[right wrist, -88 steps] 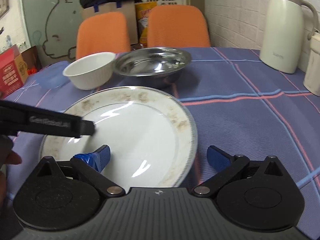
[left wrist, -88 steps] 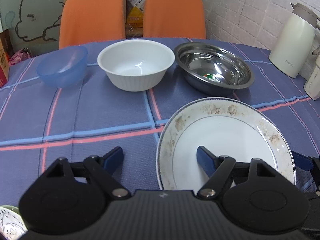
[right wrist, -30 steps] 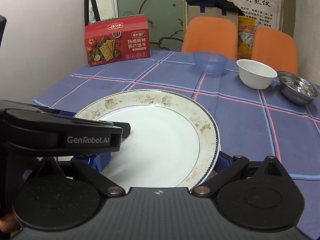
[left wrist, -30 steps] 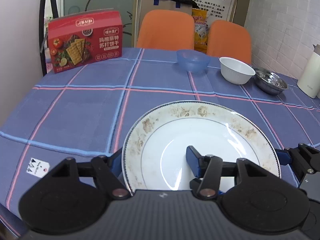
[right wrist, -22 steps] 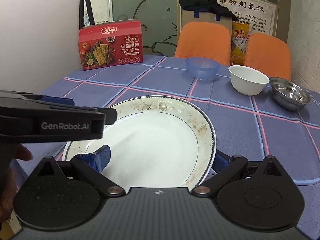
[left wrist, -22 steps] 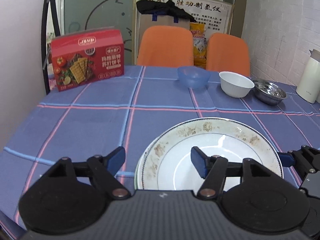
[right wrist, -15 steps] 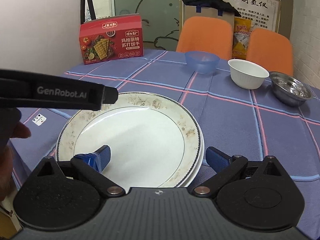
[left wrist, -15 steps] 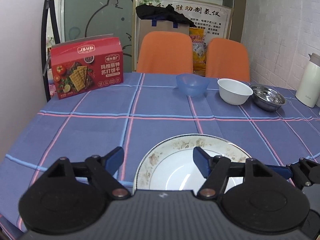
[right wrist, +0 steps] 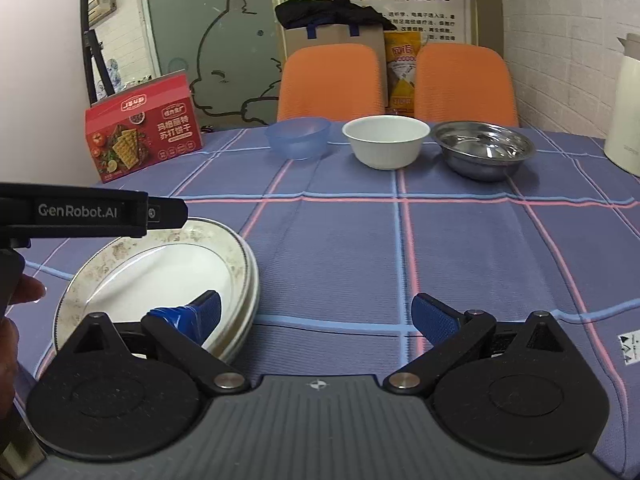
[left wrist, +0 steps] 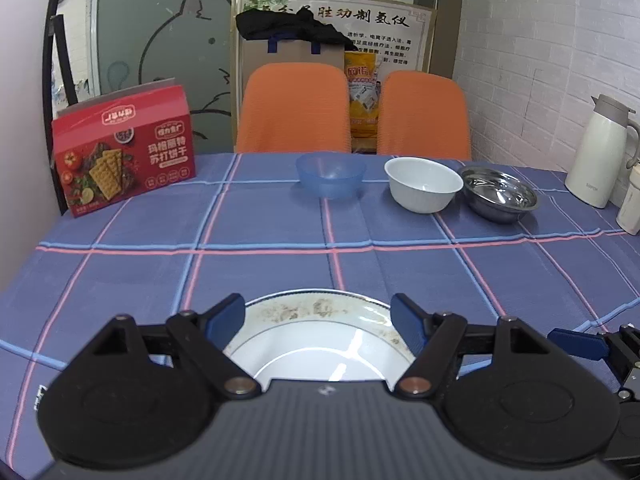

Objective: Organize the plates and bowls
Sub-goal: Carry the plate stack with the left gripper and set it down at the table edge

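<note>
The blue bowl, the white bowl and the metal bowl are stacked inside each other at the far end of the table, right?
Not quite. The blue bowl, white bowl and metal bowl are at the far end of the table, but they stand in a row side by side, not stacked. The right wrist view shows this; the left wrist view agrees.

glossy ceramic plate (right wrist: 168,276), shiny metal bowl (right wrist: 484,148) — woven cloth tablecloth (right wrist: 400,248)
</note>
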